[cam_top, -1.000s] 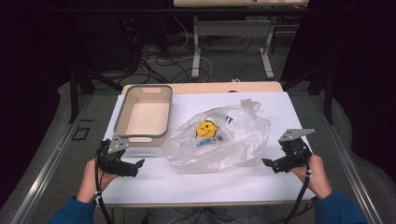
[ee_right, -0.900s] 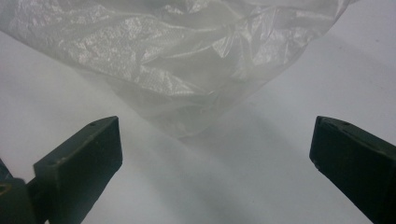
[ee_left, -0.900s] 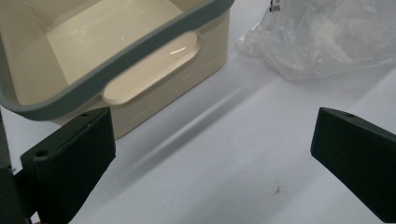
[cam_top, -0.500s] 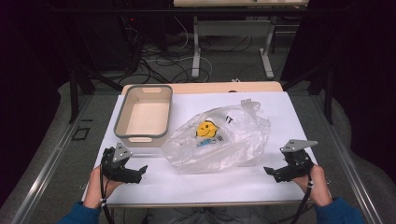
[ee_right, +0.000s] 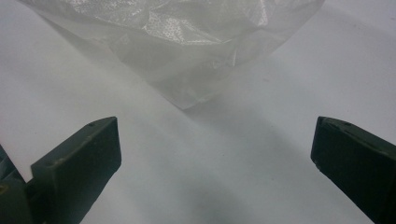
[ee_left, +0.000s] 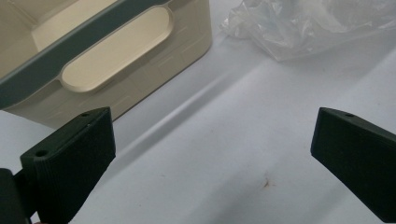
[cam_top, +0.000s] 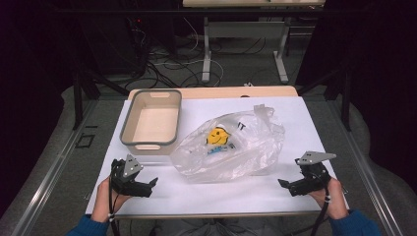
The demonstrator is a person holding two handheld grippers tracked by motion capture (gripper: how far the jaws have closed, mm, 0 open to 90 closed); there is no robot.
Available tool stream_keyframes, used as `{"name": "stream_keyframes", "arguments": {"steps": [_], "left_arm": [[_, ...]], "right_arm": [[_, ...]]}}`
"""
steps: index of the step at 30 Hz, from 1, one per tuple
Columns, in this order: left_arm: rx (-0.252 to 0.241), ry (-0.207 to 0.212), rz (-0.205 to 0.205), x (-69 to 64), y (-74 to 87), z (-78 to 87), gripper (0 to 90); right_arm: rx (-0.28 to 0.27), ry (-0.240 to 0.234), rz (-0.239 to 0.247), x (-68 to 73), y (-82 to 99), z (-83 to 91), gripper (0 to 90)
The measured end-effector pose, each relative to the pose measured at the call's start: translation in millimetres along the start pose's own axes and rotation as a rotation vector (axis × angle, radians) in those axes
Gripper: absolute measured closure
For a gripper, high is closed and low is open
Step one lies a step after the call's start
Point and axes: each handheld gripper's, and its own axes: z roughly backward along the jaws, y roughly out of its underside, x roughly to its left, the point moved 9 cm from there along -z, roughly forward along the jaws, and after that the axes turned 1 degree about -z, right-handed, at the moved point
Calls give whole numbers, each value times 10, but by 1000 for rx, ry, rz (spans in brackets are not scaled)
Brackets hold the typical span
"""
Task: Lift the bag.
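Both hand-held grippers, left (cam_top: 153,182) and right (cam_top: 282,183), rest released beside a clear plastic bag (cam_top: 231,147); contents perhaps printed packaging.

A beige tray (cam_top: 151,123) with a grey rim sits empty at the far left of the white table top (cam_top: 295,108), its cut-out handle facing the near edge. Beyond the table, grey table legs (cam_top: 206,49) stand on a dark floor among tangled cables (cam_top: 167,64).
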Motion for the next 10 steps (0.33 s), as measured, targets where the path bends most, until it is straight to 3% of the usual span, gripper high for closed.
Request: {"name": "stream_keyframes", "arguments": {"steps": [10], "left_arm": [[0, 5, 9, 12, -4, 2, 3]], "right_arm": [[1, -2, 8, -6, 9, -10, 5]]}}
